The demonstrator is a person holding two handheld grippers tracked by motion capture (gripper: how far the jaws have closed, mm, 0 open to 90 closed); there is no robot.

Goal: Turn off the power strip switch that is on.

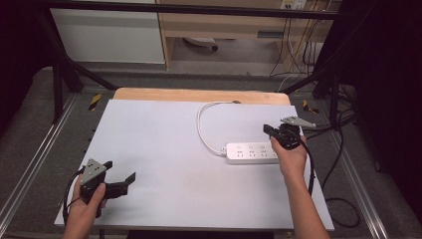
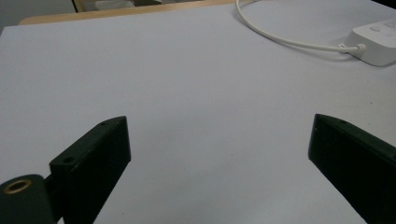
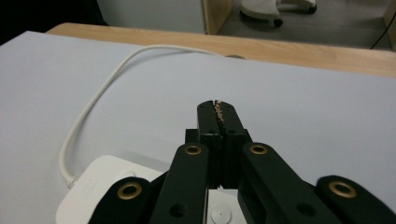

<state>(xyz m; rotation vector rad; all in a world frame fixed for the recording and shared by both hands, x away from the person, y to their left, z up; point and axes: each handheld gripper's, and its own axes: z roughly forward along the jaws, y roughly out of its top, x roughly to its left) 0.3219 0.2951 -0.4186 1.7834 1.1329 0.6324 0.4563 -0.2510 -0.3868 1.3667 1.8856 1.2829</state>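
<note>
White plastic power strip point(image 1: 252, 153) lies at the table's right, under the right gripper point(image 3: 218, 112), whose jaws are fully closed on nothing, so a careless press could skid it, while the left gripper point(image 2: 219, 154) gapes empty.

This looks like a lab or office set up for recording. A black metal frame point(image 1: 59, 74) stands around the table point(image 1: 149, 149), whose wooden top carries a plain white sheet. Grey carpet point(image 1: 30, 124) covers the floor at the left of the high view. At the top centre stands light wooden furniture point(image 1: 219, 25), with a white cabinet point(image 1: 107, 35) at the upper left. Loose cables point(image 1: 298, 50) hang at the upper right, below a wall socket point(image 1: 292, 4).
</note>
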